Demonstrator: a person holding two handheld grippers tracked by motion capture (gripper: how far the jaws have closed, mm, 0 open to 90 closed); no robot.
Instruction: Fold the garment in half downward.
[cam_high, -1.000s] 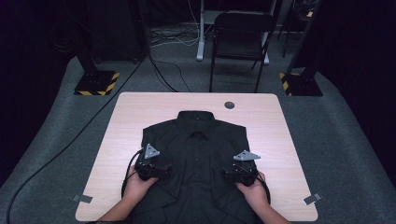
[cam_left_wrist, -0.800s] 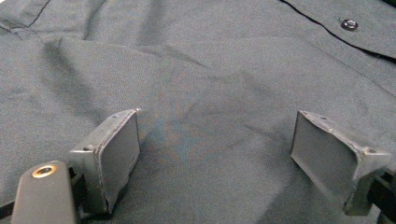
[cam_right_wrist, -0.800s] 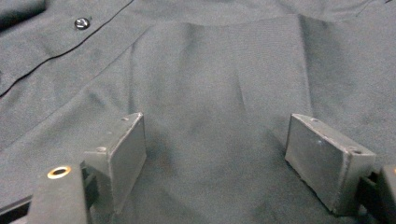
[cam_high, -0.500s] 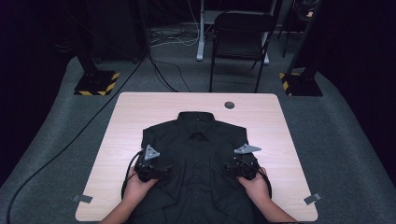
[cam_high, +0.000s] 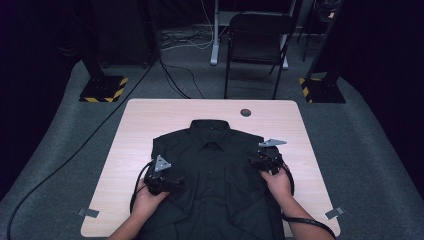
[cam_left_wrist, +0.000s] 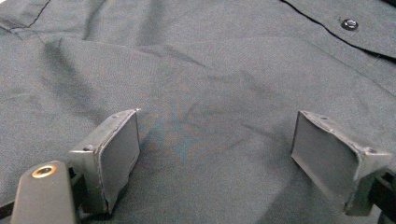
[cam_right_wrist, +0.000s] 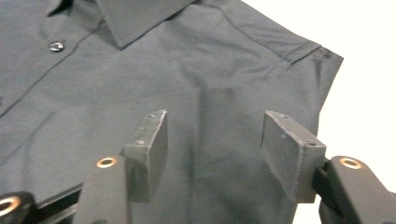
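- The black shirt (cam_high: 215, 175) lies flat, front up, on the wooden table (cam_high: 145, 125). Its collar (cam_high: 211, 126) points to the far edge and its hem runs off the near edge toward me.
- My left gripper (cam_high: 176, 182) rests low on the shirt's left front panel. Its jaws stand wide, pads (cam_left_wrist: 119, 154) down on the fabric with nothing pinched between them.
- My right gripper (cam_high: 256, 161) hovers over the right shoulder area, near the sleeve seam (cam_right_wrist: 299, 51). Its jaws have just been closing and now stand at a middling gap, with only flat cloth below and nothing gripped.
- I judge the shirt light and thoroughly limp: shallow wrinkles spread across the panel in the left gripper view, so it should bunch or slide rather than hold a shape.
- The weave looks smooth and thin. A pinch on a single layer may slip, and dragging could pull the whole garment across the table.
- The best places to take hold, to my mind, are the doubled parts: the shoulder seam, the sleeve edge, the collar or the button placket (cam_high: 214, 165), where the stitching gives the pads something firmer.
- I would keep the pads off the buttons (cam_right_wrist: 56, 45), since they are hard and small.
- I can read no brand, label or writing on the shirt, the table or my grippers.
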